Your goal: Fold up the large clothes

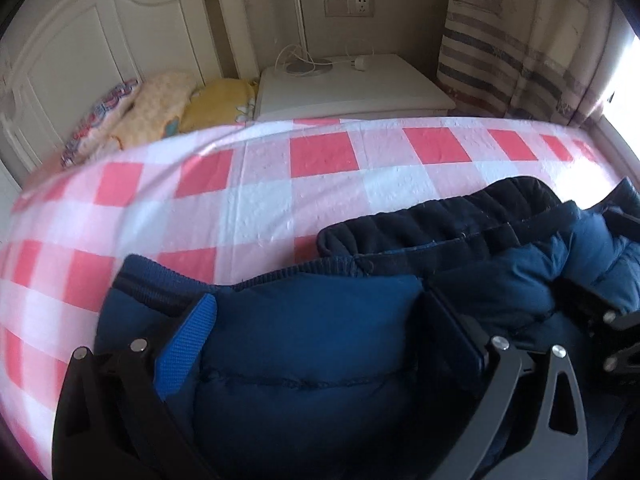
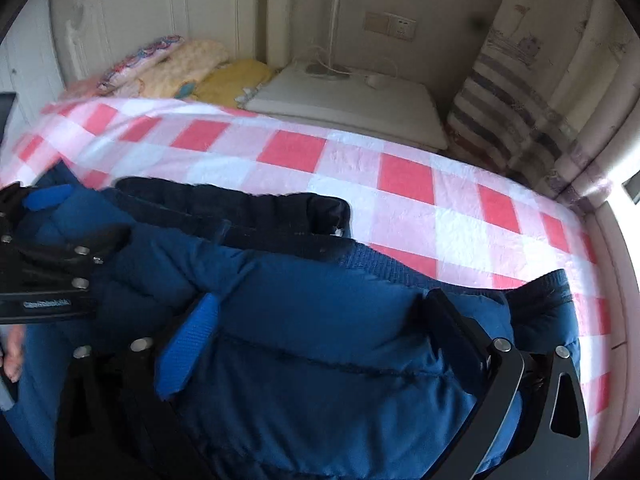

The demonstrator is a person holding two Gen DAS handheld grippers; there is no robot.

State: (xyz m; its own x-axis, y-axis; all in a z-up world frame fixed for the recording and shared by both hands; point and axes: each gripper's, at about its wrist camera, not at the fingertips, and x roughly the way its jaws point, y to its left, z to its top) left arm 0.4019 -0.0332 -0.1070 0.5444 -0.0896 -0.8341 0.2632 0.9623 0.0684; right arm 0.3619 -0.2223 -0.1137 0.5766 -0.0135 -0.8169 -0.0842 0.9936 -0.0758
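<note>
A blue padded jacket (image 1: 304, 400) (image 2: 320, 400) lies bunched on the pink and white checked bed sheet (image 1: 280, 192) (image 2: 400, 208). Its dark fleecy lining (image 1: 440, 220) (image 2: 240, 208) shows along the far edge. My left gripper (image 1: 320, 300) stands wide open over the jacket's left part. A bulge of the fabric rises between its fingers, and the pads do not press on it. My right gripper (image 2: 324, 300) is equally wide open over the right part, next to the ribbed hem (image 2: 400, 268). Each gripper shows at the edge of the other's view.
A white nightstand (image 1: 348, 84) with a cable stands beyond the bed's far edge. Folded blankets and a yellow pillow (image 1: 160, 108) lie by the white headboard (image 1: 80, 52). A striped curtain (image 1: 520, 52) hangs at the right. A person's hand (image 2: 12, 352) shows at the left edge.
</note>
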